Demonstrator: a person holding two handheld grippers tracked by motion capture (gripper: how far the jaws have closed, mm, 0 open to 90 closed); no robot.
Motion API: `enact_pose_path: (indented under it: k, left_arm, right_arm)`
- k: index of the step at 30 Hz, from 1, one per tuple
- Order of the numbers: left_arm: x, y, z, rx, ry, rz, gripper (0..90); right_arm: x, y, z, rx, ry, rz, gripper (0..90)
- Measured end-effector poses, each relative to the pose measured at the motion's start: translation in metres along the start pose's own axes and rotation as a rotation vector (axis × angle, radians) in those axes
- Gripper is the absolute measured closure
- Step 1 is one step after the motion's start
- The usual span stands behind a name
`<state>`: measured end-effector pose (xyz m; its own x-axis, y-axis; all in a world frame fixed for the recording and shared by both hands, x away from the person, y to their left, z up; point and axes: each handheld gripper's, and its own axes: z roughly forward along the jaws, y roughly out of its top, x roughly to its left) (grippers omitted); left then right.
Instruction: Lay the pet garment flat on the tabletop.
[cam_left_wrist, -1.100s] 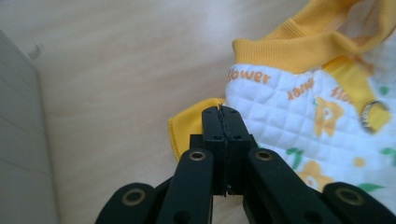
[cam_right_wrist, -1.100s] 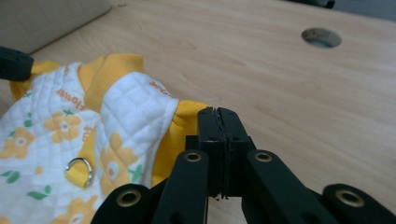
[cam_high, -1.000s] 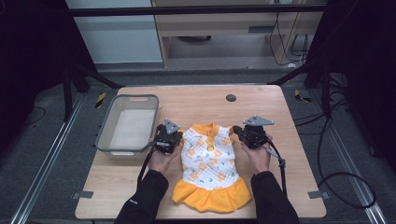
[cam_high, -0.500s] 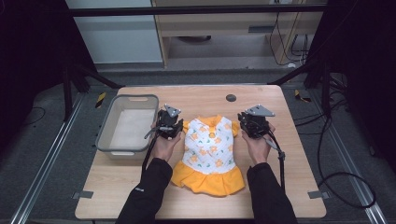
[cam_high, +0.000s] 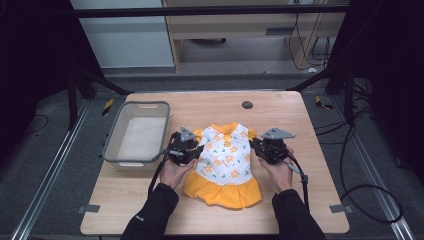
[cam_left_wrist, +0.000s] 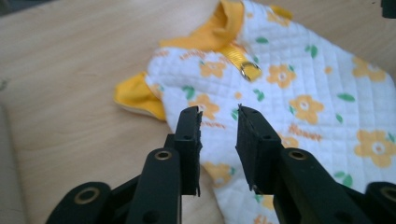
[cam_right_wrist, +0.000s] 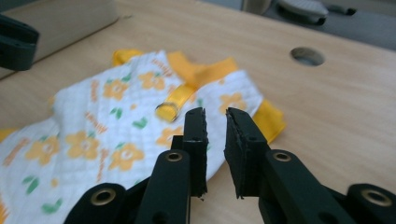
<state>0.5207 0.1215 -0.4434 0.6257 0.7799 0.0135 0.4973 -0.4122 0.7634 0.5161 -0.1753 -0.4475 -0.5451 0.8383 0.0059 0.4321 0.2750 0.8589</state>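
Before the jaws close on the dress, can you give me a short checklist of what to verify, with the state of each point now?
1. Dress lies flat on the table: ok.
2. Left gripper open, its jaws apart over the sleeve side: ok.
3. Right gripper open, its jaws apart near the other sleeve: ok.
4. Fabric between the jaws: not ok; both hang above the cloth and hold nothing.
5. Metal ring on the strap away from both jaws: ok.
6. Bin free of the dress: ok; it stands beside it, apart.
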Motion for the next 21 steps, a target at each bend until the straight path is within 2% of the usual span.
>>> enact_pose_path:
  k: [2, 3, 5, 9, 10, 14, 16, 18, 20, 21]
  left_arm:
    - [-0.002, -0.004, 0.004, 0.019, -0.006, 0.008, 71.2]
    - [-0.005, -0.011, 0.013, 0.056, -0.012, 0.022, 71.9]
    - [-0.008, -0.018, 0.021, 0.085, -0.004, 0.037, 72.3]
    - [-0.008, -0.025, 0.030, 0.121, 0.001, 0.037, 72.8]
    - [-0.008, -0.029, 0.032, 0.133, 0.002, 0.033, 74.0]
    - [-0.008, -0.034, 0.029, 0.142, -0.008, 0.018, 75.2]
    - [-0.009, -0.038, 0.024, 0.163, -0.019, 0.015, 75.6]
    - [-0.011, -0.040, 0.021, 0.159, -0.017, 0.028, 75.6]
    - [-0.012, -0.041, 0.019, 0.151, -0.014, 0.039, 76.3]
    - [-0.014, -0.041, 0.015, 0.129, -0.021, 0.039, 76.4]
  right_arm:
    - [0.003, -0.005, 0.001, 0.016, 0.014, -0.004, 81.1]
    - [0.009, -0.013, 0.005, 0.044, 0.039, -0.016, 82.9]
    - [0.015, -0.021, 0.009, 0.072, 0.060, -0.020, 84.2]
    - [0.020, -0.031, 0.014, 0.108, 0.066, -0.031, 84.7]
    - [0.020, -0.037, 0.019, 0.132, 0.057, -0.032, 84.7]
    - [0.019, -0.043, 0.025, 0.163, 0.038, -0.036, 84.4]
    - [0.016, -0.046, 0.033, 0.179, 0.009, -0.041, 84.0]
    - [0.015, -0.046, 0.035, 0.163, 0.009, -0.021, 84.1]
    - [0.015, -0.046, 0.036, 0.164, 0.006, -0.020, 84.1]
    - [0.016, -0.044, 0.035, 0.165, 0.002, -0.034, 84.1]
